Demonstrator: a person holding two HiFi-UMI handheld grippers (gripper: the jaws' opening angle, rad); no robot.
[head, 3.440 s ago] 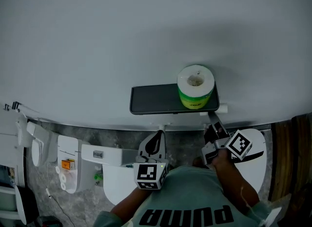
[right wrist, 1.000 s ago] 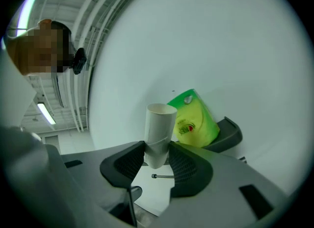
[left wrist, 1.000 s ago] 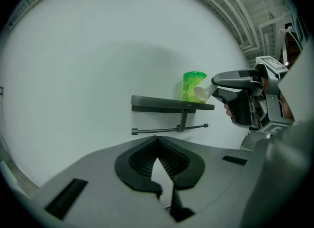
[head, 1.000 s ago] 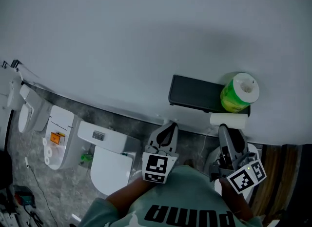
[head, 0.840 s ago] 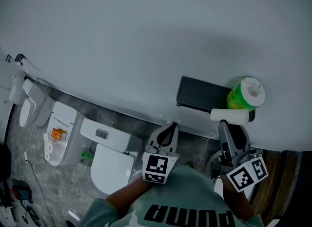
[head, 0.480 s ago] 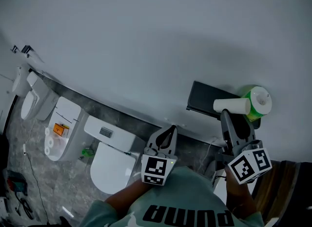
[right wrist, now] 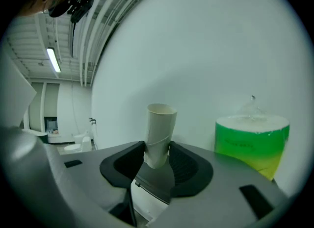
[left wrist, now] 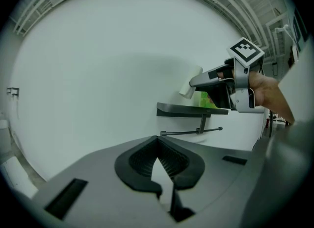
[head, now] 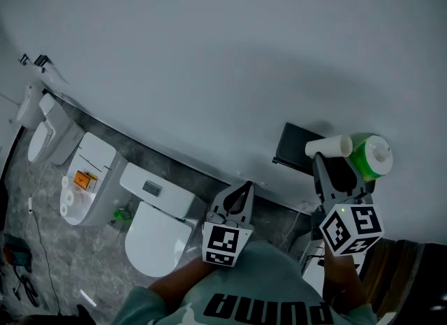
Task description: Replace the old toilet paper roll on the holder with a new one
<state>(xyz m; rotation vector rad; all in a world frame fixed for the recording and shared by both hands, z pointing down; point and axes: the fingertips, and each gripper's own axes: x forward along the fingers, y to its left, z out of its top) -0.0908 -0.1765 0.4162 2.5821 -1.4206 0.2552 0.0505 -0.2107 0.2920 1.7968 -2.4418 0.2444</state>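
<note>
My right gripper [head: 323,159] is shut on an empty cardboard tube [head: 329,147], held crosswise at its fingertips in front of the black shelf [head: 292,147]. From the right gripper view, the tube [right wrist: 159,133] stands up between the pads, with the green-wrapped new roll [right wrist: 251,141] just to its right. That roll [head: 371,157] stands on the shelf's right end. The left gripper view shows the bare holder bar [left wrist: 191,132] under the shelf [left wrist: 189,110] and the tube [left wrist: 188,86] above it. My left gripper [head: 241,192] hangs lower left, shut and empty.
A white wall fills most of the head view. Below it are a white toilet [head: 150,236], a white unit with an orange label [head: 87,184] and another white fixture [head: 38,135] on a grey stone floor. A dark wooden panel [head: 408,275] stands at the lower right.
The right gripper has lifted the tube from below the shelf up to its front edge, beside the green roll, and rolled. The left gripper stays shut. The head view has swung left.
</note>
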